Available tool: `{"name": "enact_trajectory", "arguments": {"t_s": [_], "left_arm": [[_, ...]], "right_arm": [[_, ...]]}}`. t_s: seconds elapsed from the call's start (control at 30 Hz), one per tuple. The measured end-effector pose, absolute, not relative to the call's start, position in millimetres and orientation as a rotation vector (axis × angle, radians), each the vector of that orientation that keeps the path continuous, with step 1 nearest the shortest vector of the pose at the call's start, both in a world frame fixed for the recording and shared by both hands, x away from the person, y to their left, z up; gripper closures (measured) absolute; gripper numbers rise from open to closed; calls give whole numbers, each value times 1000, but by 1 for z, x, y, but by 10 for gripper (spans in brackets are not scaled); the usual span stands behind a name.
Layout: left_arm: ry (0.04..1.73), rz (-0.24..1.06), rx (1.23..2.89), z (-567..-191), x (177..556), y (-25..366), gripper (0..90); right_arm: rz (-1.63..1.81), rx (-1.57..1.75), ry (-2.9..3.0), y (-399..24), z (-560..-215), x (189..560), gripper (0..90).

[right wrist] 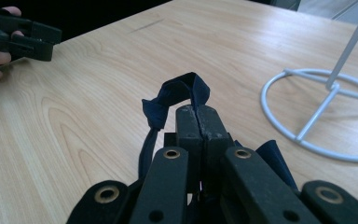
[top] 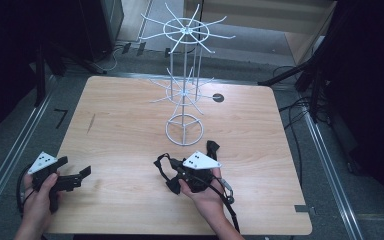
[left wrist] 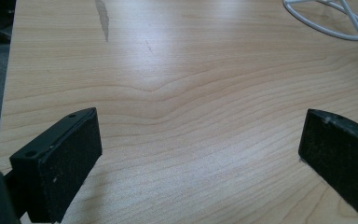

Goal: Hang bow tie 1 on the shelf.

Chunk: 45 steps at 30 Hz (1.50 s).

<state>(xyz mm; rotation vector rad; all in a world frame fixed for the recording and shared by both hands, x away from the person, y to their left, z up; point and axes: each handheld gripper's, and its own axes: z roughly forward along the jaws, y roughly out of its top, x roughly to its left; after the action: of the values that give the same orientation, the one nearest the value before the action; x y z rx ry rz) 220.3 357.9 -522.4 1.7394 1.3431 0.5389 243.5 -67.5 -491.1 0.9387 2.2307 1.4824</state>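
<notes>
Two hand-held grippers at the near edge of the light wooden desk (top: 130,120), one per hand.

Left gripper (top: 75,177): near left corner, low over the desk, held level and pointing right and slightly away. Hand wraps the grip from below, forearm entering from the near edge. Jaws stand wide apart; in the left gripper view only bare wood grain lies between the two black pads (left wrist: 70,158).

Right gripper (top: 182,167): near centre, just in front of the white wire display stand (top: 185,100). Hand cups the body from the near side, wrist angled so that the gripper points left and away. Jaws pressed together, pinching a dark navy fabric strap (right wrist: 179,93). In the right gripper view a folded loop of the strap stands up just beyond the jaw tips, and another length hangs down on the left side.

In the high view more of the strap trails around the gripper: one end left of the hand, another at the far right, beside the stand's round base ring (right wrist: 303,107). Strap and ring look apart.
</notes>
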Motion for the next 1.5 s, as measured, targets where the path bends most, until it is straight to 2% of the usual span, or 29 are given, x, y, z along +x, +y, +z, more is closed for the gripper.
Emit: {"name": "enact_trajectory", "arguments": {"t_s": [1.5], "left_arm": [[1325, 535, 1751, -523, 220, 357, 0]], "right_arm": [[1586, 923, 2025, -76, -436, 256, 900]]}}
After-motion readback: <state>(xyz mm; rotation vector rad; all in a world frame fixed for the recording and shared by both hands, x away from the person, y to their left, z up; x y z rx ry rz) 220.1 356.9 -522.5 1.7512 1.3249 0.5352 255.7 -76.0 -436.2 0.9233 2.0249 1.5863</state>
